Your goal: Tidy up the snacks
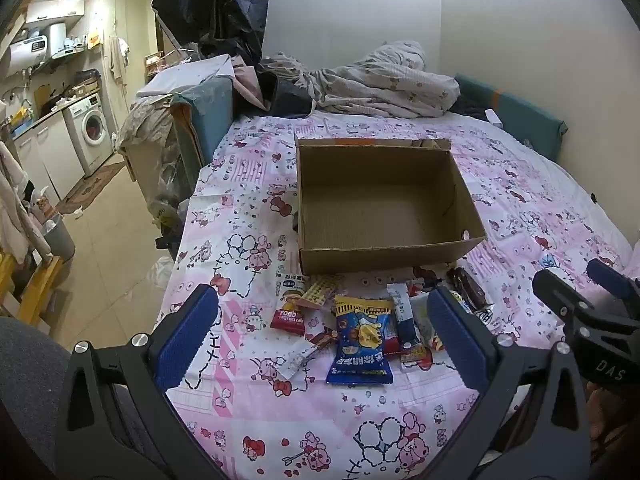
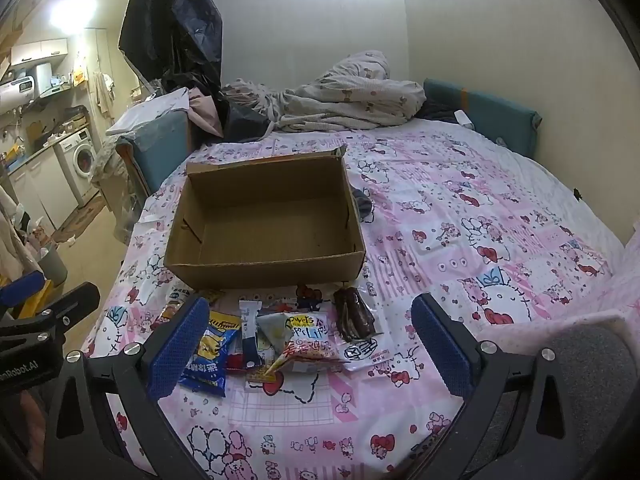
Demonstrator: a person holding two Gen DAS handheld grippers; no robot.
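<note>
Left gripper (image 1: 322, 334) wide over upright blue snack packet (image 1: 362, 340), lengthwise toward box (image 1: 384, 254)

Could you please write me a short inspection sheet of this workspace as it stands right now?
Surface: bed under a pink cartoon-print sheet.
Job's things: cardboard box open, nothing inside; snack packets in a loose pile in front of it, among them a blue packet and a dark brown packet.
Clutter: rumpled duvet at the far end of the bed.
Grippers: left gripper and right gripper both open, holding nothing, above the pile.
Cables: nothing seen.
Surroundings: washing machine and kitchen counter at left.
</note>
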